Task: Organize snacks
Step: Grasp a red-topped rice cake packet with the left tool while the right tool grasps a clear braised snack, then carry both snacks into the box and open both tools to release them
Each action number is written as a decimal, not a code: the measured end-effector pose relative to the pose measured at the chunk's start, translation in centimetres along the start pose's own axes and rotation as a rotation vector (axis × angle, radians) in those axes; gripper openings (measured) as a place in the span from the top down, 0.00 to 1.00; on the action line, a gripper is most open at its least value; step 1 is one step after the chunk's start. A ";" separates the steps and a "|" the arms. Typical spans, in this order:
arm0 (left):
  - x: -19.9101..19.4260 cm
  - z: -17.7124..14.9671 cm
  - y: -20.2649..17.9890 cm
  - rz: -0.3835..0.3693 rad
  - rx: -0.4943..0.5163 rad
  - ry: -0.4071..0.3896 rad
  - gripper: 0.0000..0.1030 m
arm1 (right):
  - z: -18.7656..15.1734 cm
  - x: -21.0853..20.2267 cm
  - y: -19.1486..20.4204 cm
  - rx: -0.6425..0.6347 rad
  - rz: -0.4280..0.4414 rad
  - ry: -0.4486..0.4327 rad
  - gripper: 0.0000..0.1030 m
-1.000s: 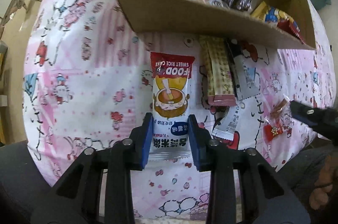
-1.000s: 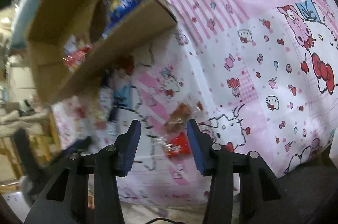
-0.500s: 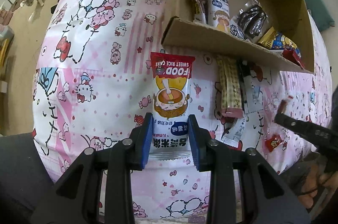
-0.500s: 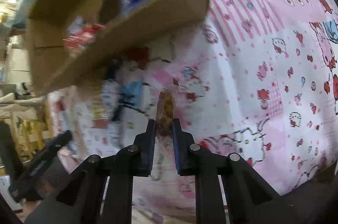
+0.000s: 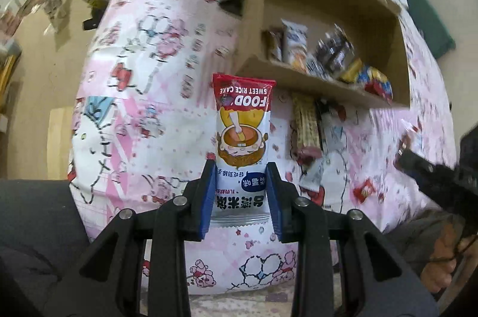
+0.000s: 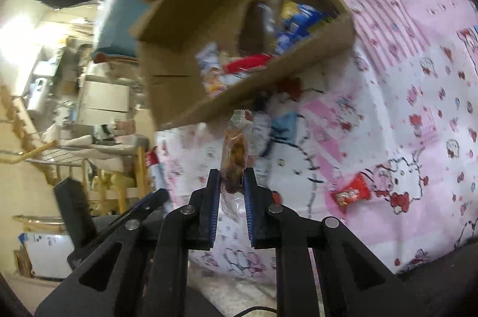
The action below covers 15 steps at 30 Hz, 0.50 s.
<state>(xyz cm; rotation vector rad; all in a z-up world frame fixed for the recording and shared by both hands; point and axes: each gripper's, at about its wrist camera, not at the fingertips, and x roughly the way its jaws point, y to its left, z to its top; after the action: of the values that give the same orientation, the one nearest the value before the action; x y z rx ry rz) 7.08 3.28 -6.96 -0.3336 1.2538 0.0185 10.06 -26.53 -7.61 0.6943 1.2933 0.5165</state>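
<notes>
My left gripper (image 5: 241, 185) is shut on a sweet rice cake packet (image 5: 242, 125), white with a red top, held upright above the pink bedspread. My right gripper (image 6: 232, 188) is shut on a small clear-wrapped brown snack (image 6: 234, 155), held up below the front wall of the cardboard box (image 6: 263, 84). The box (image 5: 316, 84) holds several snack packets. The right gripper also shows at the right of the left wrist view (image 5: 418, 164).
A checked biscuit packet (image 5: 306, 125) and other wrappers lie on the bedspread before the box. A small red candy (image 6: 352, 191) lies on the spread to the right; it also shows in the left wrist view (image 5: 366, 190). The bed edge is near; cluttered shelves stand left.
My right gripper closed on the brown snack and lifted it off the bedspread, leaving the red candy. My left gripper, still holding the rice cake packet, rose and drew back from the box.
</notes>
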 end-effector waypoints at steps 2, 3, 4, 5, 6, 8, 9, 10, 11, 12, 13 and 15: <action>-0.5 0.4 0.3 -0.006 -0.030 -0.017 0.73 | -0.2 -0.4 0.7 -0.015 0.037 -0.010 0.84; -0.7 0.5 0.1 -0.008 -0.037 -0.028 0.73 | -0.2 -0.7 1.0 -0.027 0.053 -0.021 0.84; -1.3 0.9 0.1 -0.007 -0.036 -0.042 0.73 | -0.2 -0.7 1.3 -0.032 0.063 -0.027 0.84; -1.6 1.1 -0.2 -0.008 -0.033 -0.055 0.73 | -0.2 -0.9 1.4 -0.034 0.076 -0.035 0.84; -2.0 1.4 -0.5 -0.007 -0.029 -0.070 0.73 | -0.1 -1.2 1.5 -0.035 0.092 -0.046 0.84; -3.0 2.2 -1.1 -0.011 -0.013 -0.107 0.73 | 0.3 -1.5 2.0 -0.047 0.113 -0.067 0.84; -3.5 2.6 -1.4 -0.013 -0.002 -0.124 0.73 | 0.4 -1.7 2.2 -0.052 0.123 -0.083 0.84; -4.0 3.1 -1.8 -0.015 0.008 -0.143 0.73 | 0.5 -2.0 2.5 -0.057 0.134 -0.098 0.84; -4.6 3.6 -2.2 -0.016 0.019 -0.165 0.73 | 0.7 -2.2 2.7 -0.063 0.141 -0.109 0.84; -4.9 4.0 -2.5 -0.018 0.028 -0.179 0.73 | 0.8 -2.4 2.8 -0.067 0.149 -0.122 0.84; -5.3 4.7 -3.0 -0.024 0.042 -0.194 0.73 | 1.0 -2.6 3.0 -0.071 0.157 -0.137 0.84; -5.7 5.5 -3.7 -0.026 0.057 -0.214 0.73 | 1.5 -3.1 3.3 -0.077 0.174 -0.164 0.84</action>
<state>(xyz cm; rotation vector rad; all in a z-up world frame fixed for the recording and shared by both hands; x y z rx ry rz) 11.07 2.16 0.76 -0.2904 1.0356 -0.0044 11.02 -26.67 -2.98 0.7721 1.0603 0.6342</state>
